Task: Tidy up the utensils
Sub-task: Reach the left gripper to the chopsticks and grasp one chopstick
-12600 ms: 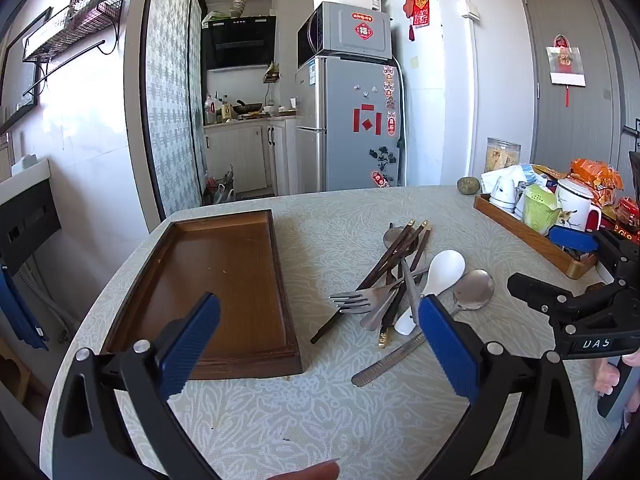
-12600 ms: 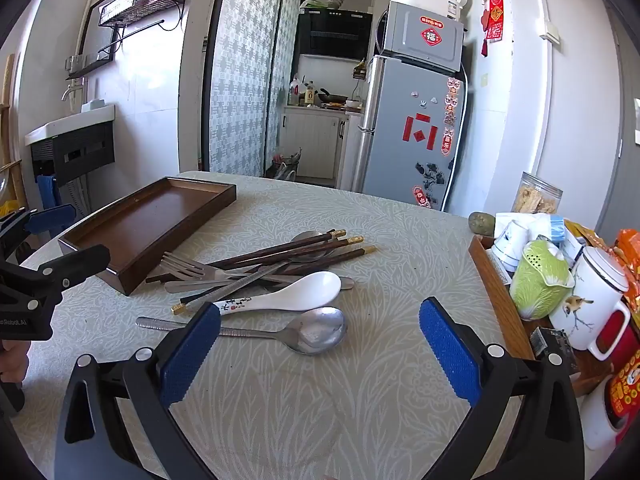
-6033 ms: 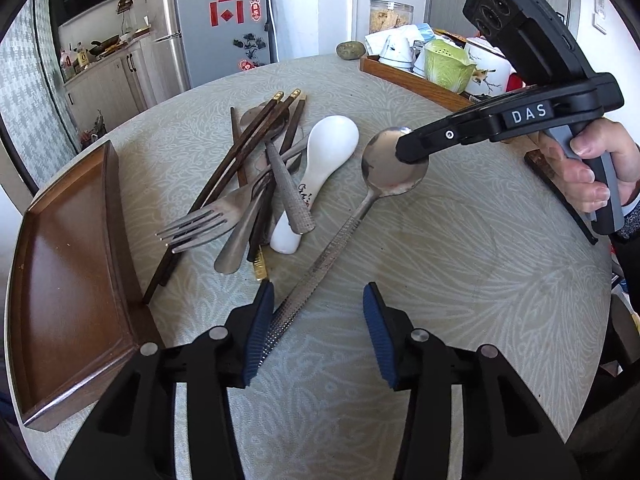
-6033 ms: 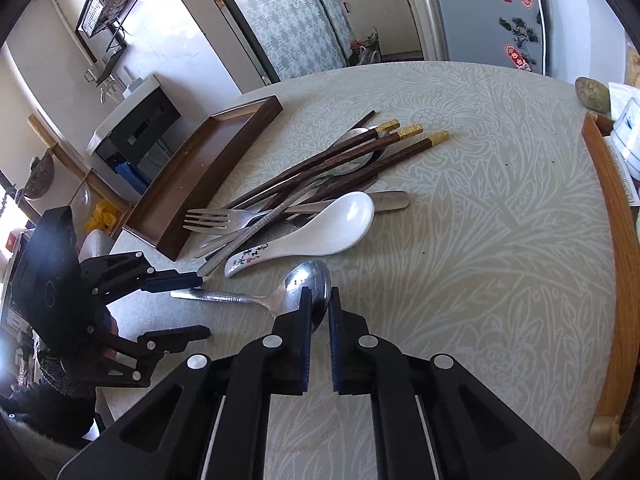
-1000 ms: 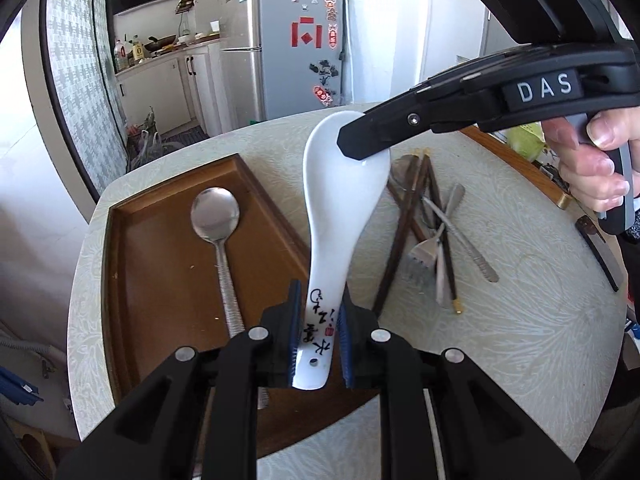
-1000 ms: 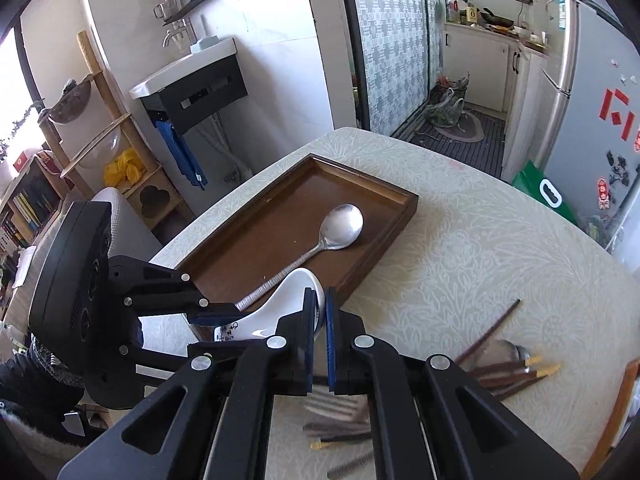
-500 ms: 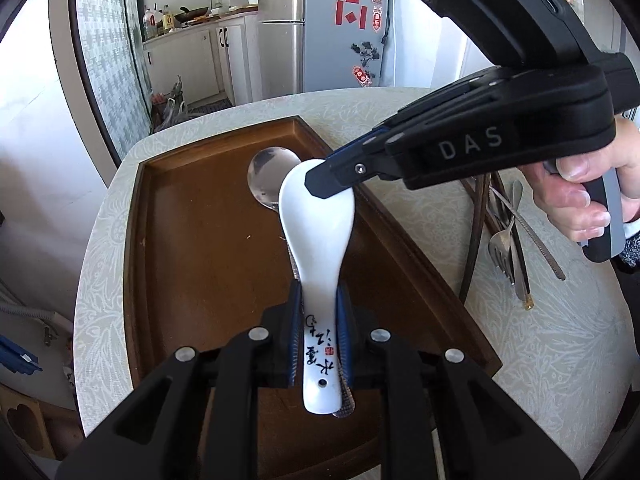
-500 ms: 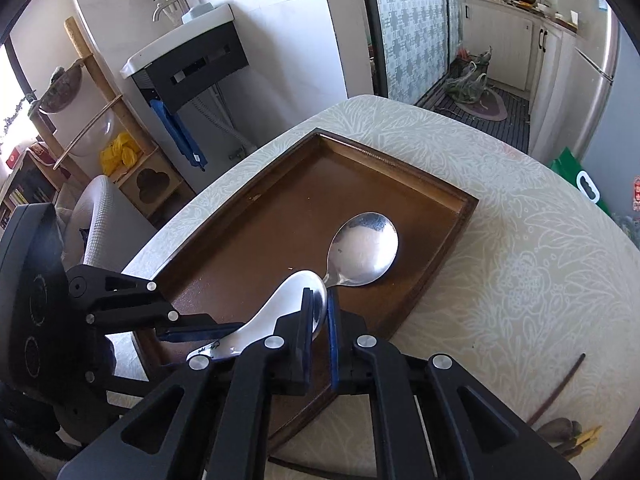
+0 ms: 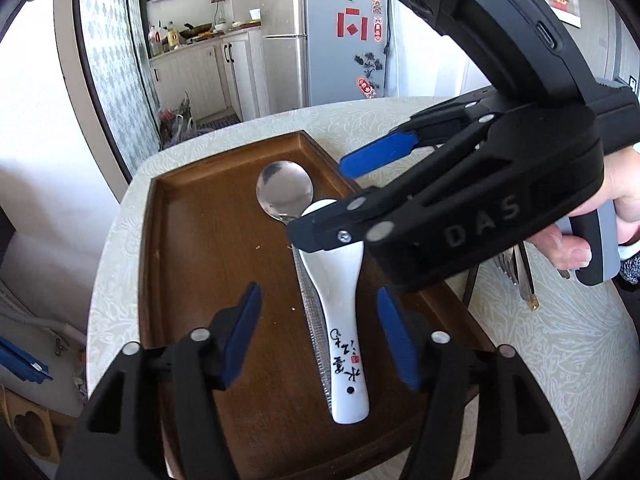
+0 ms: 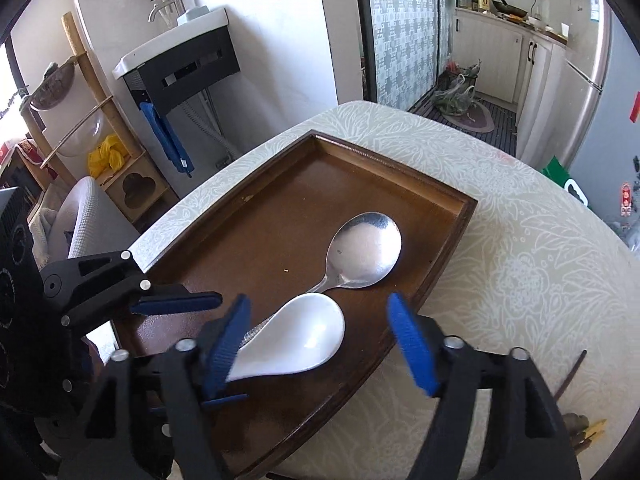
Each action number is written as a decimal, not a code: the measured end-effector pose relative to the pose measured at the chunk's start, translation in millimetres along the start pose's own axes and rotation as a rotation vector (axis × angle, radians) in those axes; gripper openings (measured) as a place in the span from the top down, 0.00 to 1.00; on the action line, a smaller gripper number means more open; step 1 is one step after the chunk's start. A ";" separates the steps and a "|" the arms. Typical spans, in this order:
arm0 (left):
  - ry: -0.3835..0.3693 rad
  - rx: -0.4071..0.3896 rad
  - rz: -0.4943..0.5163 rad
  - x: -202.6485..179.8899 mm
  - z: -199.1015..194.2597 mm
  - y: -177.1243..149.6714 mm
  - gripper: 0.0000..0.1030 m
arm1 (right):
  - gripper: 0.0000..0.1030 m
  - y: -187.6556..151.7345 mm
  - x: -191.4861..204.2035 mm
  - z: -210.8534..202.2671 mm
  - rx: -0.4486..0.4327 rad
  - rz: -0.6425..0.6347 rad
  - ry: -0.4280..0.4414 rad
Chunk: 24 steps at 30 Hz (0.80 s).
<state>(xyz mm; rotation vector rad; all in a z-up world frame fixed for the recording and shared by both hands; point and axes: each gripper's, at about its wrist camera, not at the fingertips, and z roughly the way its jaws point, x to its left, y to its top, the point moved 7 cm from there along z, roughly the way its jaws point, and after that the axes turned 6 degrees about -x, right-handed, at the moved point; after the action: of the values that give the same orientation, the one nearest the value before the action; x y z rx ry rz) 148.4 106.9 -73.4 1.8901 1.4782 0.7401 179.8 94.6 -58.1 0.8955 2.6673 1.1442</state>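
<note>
Both tongs [image 9: 318, 330] [image 10: 318, 342] have just opened wide, leaving the white china spoon [image 9: 334, 300] below them beside the shiny metal spoon [image 10: 362, 250] in the brown wooden tray [image 10: 460, 216]; chopsticks [image 10: 570, 372] still wait.

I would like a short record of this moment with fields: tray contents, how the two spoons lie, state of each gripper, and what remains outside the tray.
tray contents: wooden tray holds a metal spoon and a white ceramic spoon
spoon layout: ceramic spoon lies partly over the metal spoon's handle
left gripper: jaws just opened, pads clear of the ceramic spoon
right gripper: jaws just opened, nothing gripped
outside tray: chopsticks and other utensils on the table
</note>
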 end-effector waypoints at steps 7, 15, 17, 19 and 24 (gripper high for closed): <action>-0.057 -0.051 0.006 -18.6 -27.1 1.5 0.18 | 0.23 -14.6 -22.4 -61.0 -0.033 0.004 -0.058; -0.150 -0.069 0.062 -74.4 -32.0 7.7 0.16 | 0.21 -54.0 -102.6 -137.3 -0.080 0.176 -0.190; -0.183 -0.065 0.080 -92.6 -30.6 8.0 0.16 | 0.21 -68.5 -116.6 -149.9 -0.088 0.205 -0.202; -0.216 -0.059 0.096 -111.7 -27.5 8.2 0.16 | 0.21 -82.3 -128.1 -158.2 -0.089 0.235 -0.209; -0.258 -0.033 0.157 -155.0 -15.1 5.5 0.16 | 0.22 -110.0 -146.6 -168.8 -0.086 0.288 -0.220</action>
<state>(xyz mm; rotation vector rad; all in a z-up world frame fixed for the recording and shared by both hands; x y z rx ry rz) 106.9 -43.2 -67.8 2.0079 1.1630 0.5602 194.9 -152.8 -33.0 1.3363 2.3511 1.1271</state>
